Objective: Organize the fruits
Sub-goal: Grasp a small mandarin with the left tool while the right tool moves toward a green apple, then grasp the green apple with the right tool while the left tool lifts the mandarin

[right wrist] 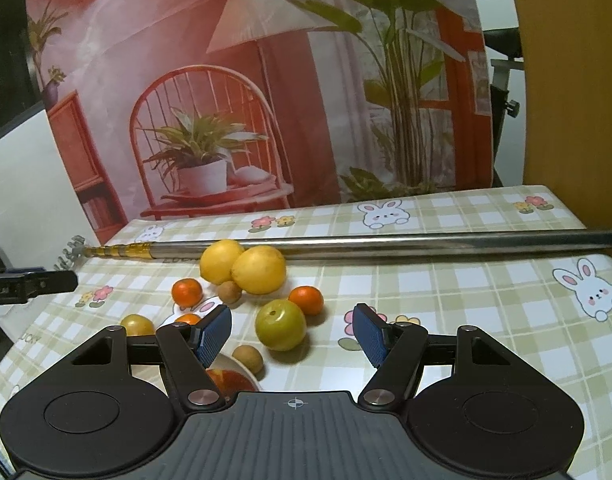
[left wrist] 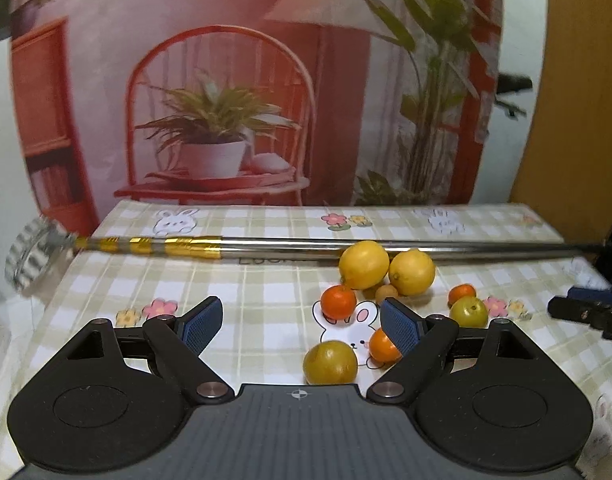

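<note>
Right gripper (right wrist: 292, 334) gaping, seemingly above fruit (right wrist: 280, 324)

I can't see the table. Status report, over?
Left tool open, empty. Right tool open, empty. Fruits loose: lemons, green plum. Metal pole behind them.

left wrist: low, near, faces backdrop | right wrist: same | shared: lemons (left wrist: 387, 267) (right wrist: 244, 266)

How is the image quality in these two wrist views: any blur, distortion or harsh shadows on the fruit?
Left wrist view: fisheye bends the metal pole, backdrop and pole tip soft, fruit fairly sharp. Right wrist view: sharper overall, the green fruit casts a soft shadow, no strong glare; table edges curve.
</note>
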The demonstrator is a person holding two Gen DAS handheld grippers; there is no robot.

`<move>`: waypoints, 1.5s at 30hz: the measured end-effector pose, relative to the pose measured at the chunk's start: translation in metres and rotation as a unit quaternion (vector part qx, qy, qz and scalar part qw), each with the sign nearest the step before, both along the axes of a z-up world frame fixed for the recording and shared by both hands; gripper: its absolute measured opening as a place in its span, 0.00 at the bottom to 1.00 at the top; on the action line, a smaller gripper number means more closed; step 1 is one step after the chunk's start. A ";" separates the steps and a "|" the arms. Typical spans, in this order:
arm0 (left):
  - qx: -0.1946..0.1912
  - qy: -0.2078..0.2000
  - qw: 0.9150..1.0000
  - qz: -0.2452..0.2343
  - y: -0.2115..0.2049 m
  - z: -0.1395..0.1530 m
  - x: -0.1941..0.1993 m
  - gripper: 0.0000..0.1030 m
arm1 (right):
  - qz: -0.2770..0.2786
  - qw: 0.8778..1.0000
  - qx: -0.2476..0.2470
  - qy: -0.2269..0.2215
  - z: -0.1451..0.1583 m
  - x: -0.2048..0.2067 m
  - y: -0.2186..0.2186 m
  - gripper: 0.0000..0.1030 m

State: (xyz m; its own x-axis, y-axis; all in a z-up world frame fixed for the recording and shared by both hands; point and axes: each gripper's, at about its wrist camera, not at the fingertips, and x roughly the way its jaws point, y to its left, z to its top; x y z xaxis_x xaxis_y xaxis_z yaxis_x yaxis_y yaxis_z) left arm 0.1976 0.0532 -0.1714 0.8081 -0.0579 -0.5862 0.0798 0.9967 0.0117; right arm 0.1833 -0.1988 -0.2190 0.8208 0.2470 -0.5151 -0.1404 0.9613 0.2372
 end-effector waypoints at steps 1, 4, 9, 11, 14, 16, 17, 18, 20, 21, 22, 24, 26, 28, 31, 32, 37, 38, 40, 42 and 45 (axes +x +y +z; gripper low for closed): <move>0.009 0.010 1.000 -0.003 -0.004 -0.001 0.006 0.85 | -0.002 1.000 0.000 0.001 0.000 0.001 0.000 0.62; 0.016 0.031 0.999 -0.008 -0.009 -0.003 0.023 0.86 | -0.007 1.000 0.006 0.001 0.001 0.006 -0.003 0.62; 0.017 0.050 0.999 -0.013 -0.012 -0.011 0.046 0.87 | -0.015 1.000 0.009 0.003 0.000 0.013 -0.007 0.62; 0.012 0.069 0.998 -0.005 -0.010 -0.017 0.058 0.87 | -0.014 1.000 0.009 0.005 -0.001 0.015 -0.008 0.62; 0.022 0.093 0.995 -0.002 -0.010 -0.026 0.074 0.87 | -0.014 1.000 0.006 0.006 -0.002 0.019 -0.008 0.62; 0.024 0.101 0.995 -0.016 -0.011 -0.031 0.081 0.84 | -0.015 1.000 0.008 0.008 -0.003 0.021 -0.008 0.62; 0.022 0.104 0.994 -0.025 -0.012 -0.034 0.084 0.83 | -0.015 1.000 0.009 0.010 -0.004 0.022 -0.009 0.62; 0.022 0.105 0.994 -0.032 -0.013 -0.036 0.087 0.80 | -0.016 1.000 0.010 0.011 -0.005 0.023 -0.009 0.62; 0.024 0.106 0.993 -0.049 -0.017 -0.040 0.092 0.73 | -0.016 1.000 0.012 0.014 -0.007 0.025 -0.009 0.62; 0.027 0.106 0.992 -0.058 -0.019 -0.043 0.094 0.68 | -0.016 1.000 0.013 0.016 -0.008 0.026 -0.010 0.62; 0.030 0.105 0.992 -0.064 -0.022 -0.045 0.097 0.61 | -0.017 1.000 0.013 0.017 -0.009 0.027 -0.010 0.62; 0.027 0.104 0.991 -0.075 -0.025 -0.050 0.103 0.51 | -0.016 1.000 0.014 0.020 -0.011 0.029 -0.010 0.62; 0.011 0.109 0.990 -0.085 -0.025 -0.055 0.110 0.47 | -0.015 1.000 0.014 0.022 -0.013 0.030 -0.010 0.62; 0.001 0.116 0.990 -0.085 -0.026 -0.061 0.119 0.46 | -0.015 0.999 0.014 0.025 -0.014 0.031 -0.010 0.62; -0.003 0.127 0.989 -0.079 -0.027 -0.070 0.129 0.46 | -0.015 0.999 0.015 0.028 -0.017 0.033 -0.010 0.62; -0.004 0.130 0.988 -0.077 -0.027 -0.073 0.132 0.46 | -0.015 0.999 0.015 0.029 -0.017 0.033 -0.010 0.62; 0.007 0.147 0.986 -0.078 -0.032 -0.082 0.140 0.40 | -0.014 0.999 0.018 0.037 -0.022 0.038 -0.010 0.62; 0.010 0.153 0.985 -0.078 -0.033 -0.084 0.142 0.39 | -0.013 0.999 0.019 0.038 -0.023 0.039 -0.010 0.62; 0.005 0.153 0.985 -0.076 -0.032 -0.085 0.143 0.38 | -0.011 0.999 0.019 0.041 -0.024 0.040 -0.008 0.62; 0.006 0.152 0.986 -0.070 -0.031 -0.085 0.142 0.38 | -0.008 0.999 0.019 0.043 -0.026 0.041 -0.008 0.62; 0.008 0.147 0.987 -0.068 -0.029 -0.085 0.138 0.38 | 0.000 0.999 0.017 0.047 -0.028 0.046 -0.006 0.62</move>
